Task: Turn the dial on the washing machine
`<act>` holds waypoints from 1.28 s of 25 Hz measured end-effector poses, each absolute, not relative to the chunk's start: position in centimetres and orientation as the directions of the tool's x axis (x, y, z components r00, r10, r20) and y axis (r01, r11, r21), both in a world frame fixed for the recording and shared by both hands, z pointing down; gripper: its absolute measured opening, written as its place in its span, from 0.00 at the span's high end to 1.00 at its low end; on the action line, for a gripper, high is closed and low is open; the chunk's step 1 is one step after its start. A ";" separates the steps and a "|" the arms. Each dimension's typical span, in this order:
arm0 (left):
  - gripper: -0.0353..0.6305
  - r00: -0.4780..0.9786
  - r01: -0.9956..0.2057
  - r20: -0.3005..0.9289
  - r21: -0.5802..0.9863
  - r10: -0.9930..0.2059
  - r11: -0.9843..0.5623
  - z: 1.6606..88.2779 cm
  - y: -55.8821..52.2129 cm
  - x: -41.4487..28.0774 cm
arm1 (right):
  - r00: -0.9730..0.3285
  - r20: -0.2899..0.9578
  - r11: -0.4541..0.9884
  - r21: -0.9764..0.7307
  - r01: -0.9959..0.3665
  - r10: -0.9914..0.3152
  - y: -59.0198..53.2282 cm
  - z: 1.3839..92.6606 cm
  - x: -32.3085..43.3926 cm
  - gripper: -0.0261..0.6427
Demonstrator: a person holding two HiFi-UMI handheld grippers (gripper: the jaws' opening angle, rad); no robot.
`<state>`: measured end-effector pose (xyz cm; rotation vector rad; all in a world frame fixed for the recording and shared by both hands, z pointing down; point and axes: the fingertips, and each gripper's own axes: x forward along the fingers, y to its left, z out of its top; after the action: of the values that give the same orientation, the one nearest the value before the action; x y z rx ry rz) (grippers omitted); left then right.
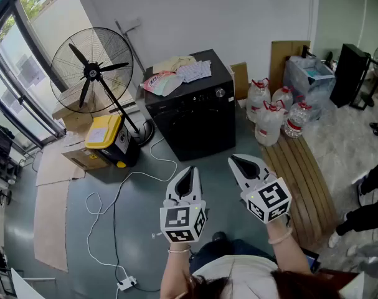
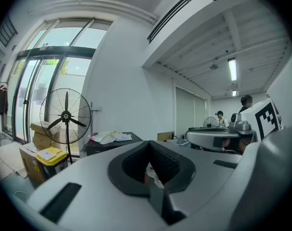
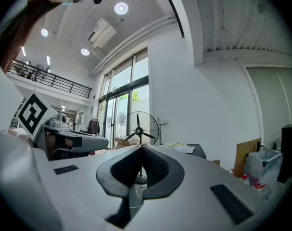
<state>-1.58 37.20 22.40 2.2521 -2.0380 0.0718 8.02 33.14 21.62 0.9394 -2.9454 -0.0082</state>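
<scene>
Arms (image 1: 176, 270) cut off at bottom edge. Left gripper (image 1: 190, 170) and right gripper (image 1: 236, 161) both closed tip to tip, empty, over grey floor (image 1: 114, 229). Washing machine (image 1: 198, 120) well ahead by the wall (image 1: 238, 17), clothes (image 1: 176, 73) on top; dial (image 1: 220, 93) tiny, setting unreadable. Fan (image 1: 92, 70) left, bottles (image 1: 273, 114) right

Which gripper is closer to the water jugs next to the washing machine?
Right. The right gripper is just short of the water jugs, slightly to their left; the left gripper is farther left, before the washing machine.
</scene>
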 end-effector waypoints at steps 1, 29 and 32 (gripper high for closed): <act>0.92 0.103 -0.994 0.104 0.044 -0.989 -0.099 22.5 37.1 -1.7 | -0.814 0.045 0.815 0.020 -0.579 -0.580 33.0 21.7 7.9 0.92; 0.92 0.216 -0.976 0.111 0.054 -0.970 -0.212 24.6 29.2 -7.7 | -0.706 0.034 0.706 0.000 -0.708 -0.708 24.9 23.0 3.6 0.92; 0.92 0.230 -0.973 0.112 0.060 -0.967 -0.224 25.0 28.4 -7.6 | -0.699 0.038 0.699 0.005 -0.715 -0.715 24.2 23.4 3.6 0.92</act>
<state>-7.64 28.36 24.97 2.3695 -1.8792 0.0765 3.55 24.24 23.41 1.2043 -2.8618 0.0162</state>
